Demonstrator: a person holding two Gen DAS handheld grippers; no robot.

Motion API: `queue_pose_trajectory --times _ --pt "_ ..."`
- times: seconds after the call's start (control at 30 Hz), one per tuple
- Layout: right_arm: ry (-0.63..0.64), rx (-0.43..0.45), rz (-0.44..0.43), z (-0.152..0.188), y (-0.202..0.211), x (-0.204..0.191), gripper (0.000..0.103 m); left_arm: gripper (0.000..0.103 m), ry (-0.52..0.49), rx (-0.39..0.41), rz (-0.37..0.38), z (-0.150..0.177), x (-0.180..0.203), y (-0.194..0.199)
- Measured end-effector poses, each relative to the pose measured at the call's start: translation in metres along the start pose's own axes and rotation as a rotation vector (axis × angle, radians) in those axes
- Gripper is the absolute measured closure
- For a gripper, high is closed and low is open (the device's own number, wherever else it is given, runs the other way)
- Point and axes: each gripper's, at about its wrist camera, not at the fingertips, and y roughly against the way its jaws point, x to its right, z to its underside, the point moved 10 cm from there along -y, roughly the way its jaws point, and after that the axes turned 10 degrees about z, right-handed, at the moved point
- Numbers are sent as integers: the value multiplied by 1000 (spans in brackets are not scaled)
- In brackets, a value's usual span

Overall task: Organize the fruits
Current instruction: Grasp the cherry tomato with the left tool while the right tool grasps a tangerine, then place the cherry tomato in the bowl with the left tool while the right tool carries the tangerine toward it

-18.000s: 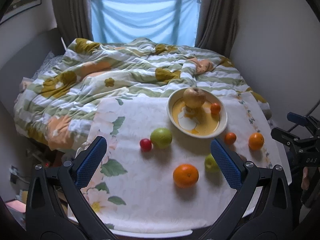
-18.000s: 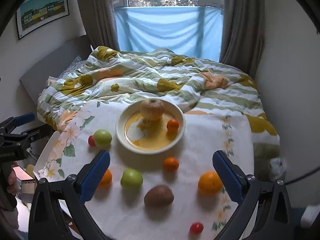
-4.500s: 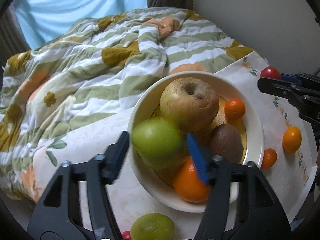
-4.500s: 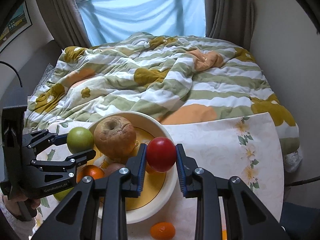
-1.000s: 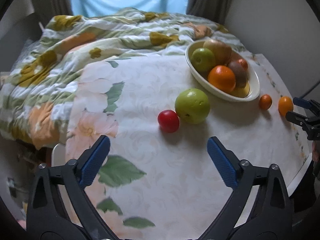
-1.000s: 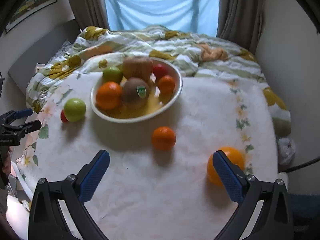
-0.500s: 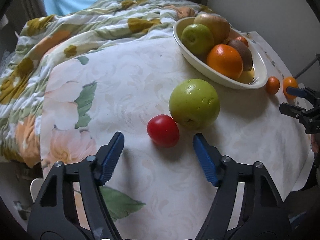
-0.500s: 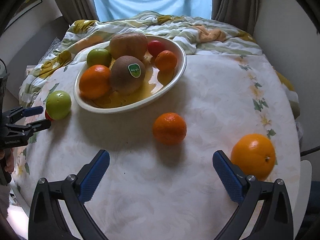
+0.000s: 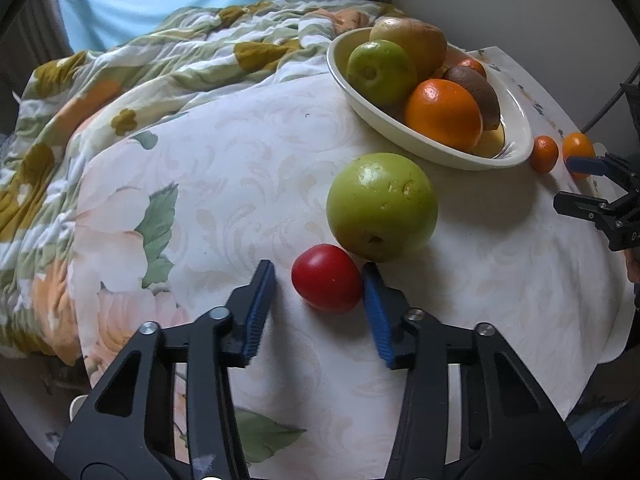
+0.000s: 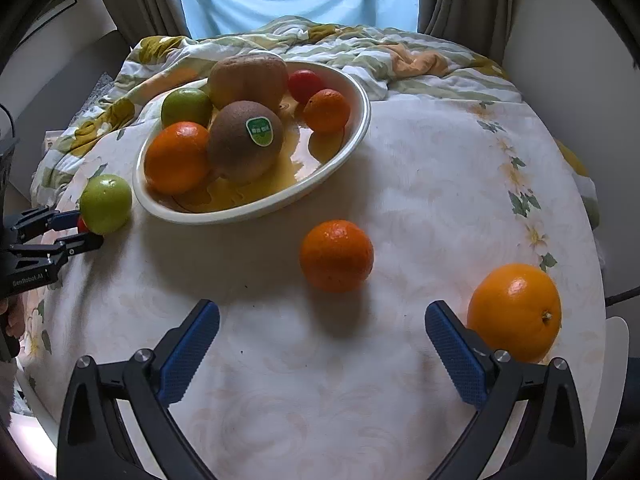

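Just behind the red tomato (image 9: 326, 278), a green apple (image 9: 382, 206) crowds the closing jaws.

Green apple (image 9: 382, 206) crowds red tomato (image 9: 326, 278); bare cloth (image 9: 224, 200) leftward; bowl (image 9: 516, 108) blocks behind.

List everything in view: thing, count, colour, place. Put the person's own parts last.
bowl: one, cream, back of the table.
fruit in the bowl: brownish apple, kiwi with green sticker, green apple, orange, small mandarin, red tomato.
large green apple: one, on the cloth beside the bowl.
red tomato on the cloth: one, between the left pads, touching that apple.
mandarin: one, orange, ahead of the right pads.
large orange: one, beside the right pad.
tablecloth: white, floral.
quilt: green, yellow, white, behind.
left hand-held gripper: black, blue pads, closing round the tomato.
right hand-held gripper: black, blue pads, open.
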Motion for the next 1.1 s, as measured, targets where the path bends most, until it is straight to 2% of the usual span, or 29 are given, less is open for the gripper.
queue_pose_trajectory --times 0.07,0.2,0.53,0.6,0.77,0.8,0.83,0.87,1.1 --pt "3 0 2 -1 -1 -1 4 63 0 -1 5 1 -1 1" --pt "1 -2 9 -2 -3 -2 8 63 7 -3 6 2 0 2" --pt "-26 -14 11 -10 -11 6 29 63 41 -1 5 12 1 7" --pt "-20 -11 20 -12 -12 6 30 63 56 3 3 13 0 8" --pt "3 -3 34 -17 -12 3 43 63 75 6 1 19 -1 12" --pt "8 -3 36 -18 -13 3 50 63 78 8 0 20 -1 12" --pt "14 -4 38 -18 -13 2 62 63 81 10 -1 21 -1 13" --pt "19 -6 41 -19 -13 1 68 63 85 13 -2 21 -1 14" --pt "34 11 40 -20 -3 -1 68 63 117 46 9 21 2 26"
